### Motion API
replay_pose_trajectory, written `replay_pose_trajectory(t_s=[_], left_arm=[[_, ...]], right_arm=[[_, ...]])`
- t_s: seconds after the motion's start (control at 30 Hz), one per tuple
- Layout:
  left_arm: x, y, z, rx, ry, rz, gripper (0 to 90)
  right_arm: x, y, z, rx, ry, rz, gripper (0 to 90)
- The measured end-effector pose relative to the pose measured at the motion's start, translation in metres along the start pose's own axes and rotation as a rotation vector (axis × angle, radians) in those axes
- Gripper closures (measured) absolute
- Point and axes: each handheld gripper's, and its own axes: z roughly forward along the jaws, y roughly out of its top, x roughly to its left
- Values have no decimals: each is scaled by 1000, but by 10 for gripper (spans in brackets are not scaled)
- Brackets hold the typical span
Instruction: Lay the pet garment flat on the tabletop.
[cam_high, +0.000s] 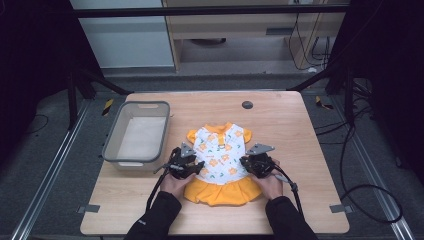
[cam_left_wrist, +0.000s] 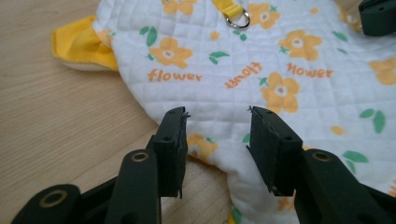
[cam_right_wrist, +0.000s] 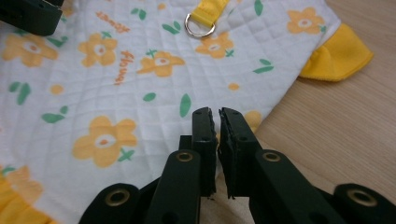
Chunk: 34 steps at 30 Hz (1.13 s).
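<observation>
- A small dress (cam_high: 220, 162) lies flat on a wooden table (cam_high: 280, 120), near the person's edge of it and about midway across.
- The dress has a white quilted top printed with orange flowers, green leaves and the word "flower", short yellow sleeves and a yellow skirt.
- A yellow strap with a metal ring (cam_left_wrist: 237, 19) sits at the middle of the top.
- The left gripper (cam_high: 189, 167) rests at the left edge of the dress, at waist level, held in the person's hand.
- In the left gripper view its jaws stand apart, about half open, with the white edge of the dress lying between them; the pads do not press on the cloth.
- The right gripper (cam_high: 256, 164) rests at the right edge of the dress, also at the waist.
- In the right gripper view its jaws are nearly closed together at the cloth's edge; whether fabric is pinched between them cannot be told.
- A grey bin (cam_high: 114, 145) stands on the table left of the dress, near the left gripper.
</observation>
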Motion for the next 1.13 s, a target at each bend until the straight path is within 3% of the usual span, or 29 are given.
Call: replay_pose_trajectory(t_s=[0.1,0.2,0.23,0.27,0.4,0.5,0.63,0.8,0.87,1.03,1.13], left_arm=[[0,3,-9,-37,-15,-13,553],[-6,5,-29,-59,-35,22,533],[-6,5,-29,-59,-35,22,531],[-9,-1,-39,-62,-46,38,530],[-10,-13,-54,-71,-59,46,524],[-10,-26,-65,-72,-53,55,489],[-7,-44,-82,-83,-53,39,450],[-6,-55,-96,-98,-34,34,379],[-2,-60,-100,-97,-20,32,346],[11,-73,-111,-92,16,-15,314],[16,-77,-117,-104,24,-34,291]], right_arm=[[0,3,-13,-42,13,8,850],[0,4,-29,-85,22,28,851],[-1,3,-33,-102,30,30,850],[-1,2,-38,-112,33,36,846],[-1,-2,-51,-138,43,56,827],[-4,-8,-63,-166,48,87,770],[-11,-19,-80,-201,20,129,656],[-18,-36,-88,-165,-52,136,512],[-21,-43,-89,-158,-57,155,456],[-27,-54,-96,-161,-92,202,312],[-30,-61,-101,-171,-108,219,279]])
